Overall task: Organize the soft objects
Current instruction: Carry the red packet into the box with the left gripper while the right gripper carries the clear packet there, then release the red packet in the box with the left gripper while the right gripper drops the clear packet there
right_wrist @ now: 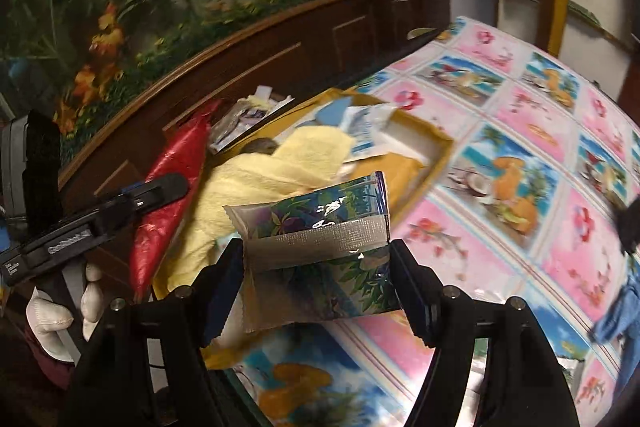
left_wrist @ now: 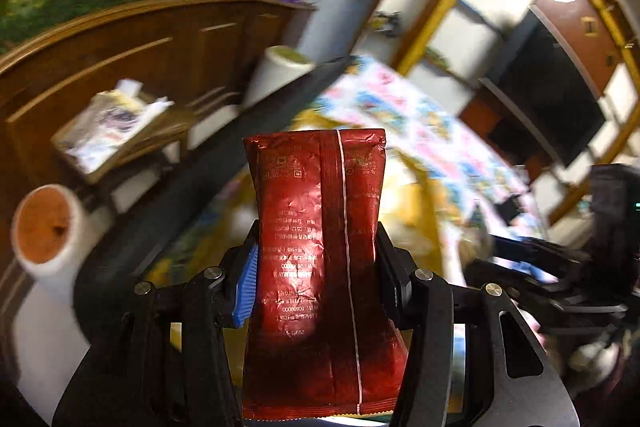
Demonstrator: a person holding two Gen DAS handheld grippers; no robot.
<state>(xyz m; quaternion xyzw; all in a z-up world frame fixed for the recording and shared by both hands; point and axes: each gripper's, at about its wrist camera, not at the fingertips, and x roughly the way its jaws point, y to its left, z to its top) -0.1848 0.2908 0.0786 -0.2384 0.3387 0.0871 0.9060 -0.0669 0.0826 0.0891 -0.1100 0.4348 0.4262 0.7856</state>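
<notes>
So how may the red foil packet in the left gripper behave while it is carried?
The red foil packet is pinched at its waist by the left gripper and bulges above and below, so it is probably soft and light. Its creased, glossy skin looks slippery; it might slide if the grip loosens.

There are 2 tongs: the left tongs [left_wrist: 318, 259] and the right tongs [right_wrist: 316, 263]. There are 2 packets in them: 1 red foil packet [left_wrist: 320, 267] and 1 leaf-print packet [right_wrist: 320, 247]. On the bench [right_wrist: 520, 167] stands 1 yellow tray [right_wrist: 436, 147], with 1 yellow towel [right_wrist: 272, 179] and 1 white-and-blue sachet [right_wrist: 366, 127] in it. 1 blue cloth [right_wrist: 624, 311] lies at the bench's edge. Beside the bench are 2 white rolls, [left_wrist: 48, 231] and [left_wrist: 280, 71]. 1 white-gloved hand [right_wrist: 60, 311] shows.
</notes>
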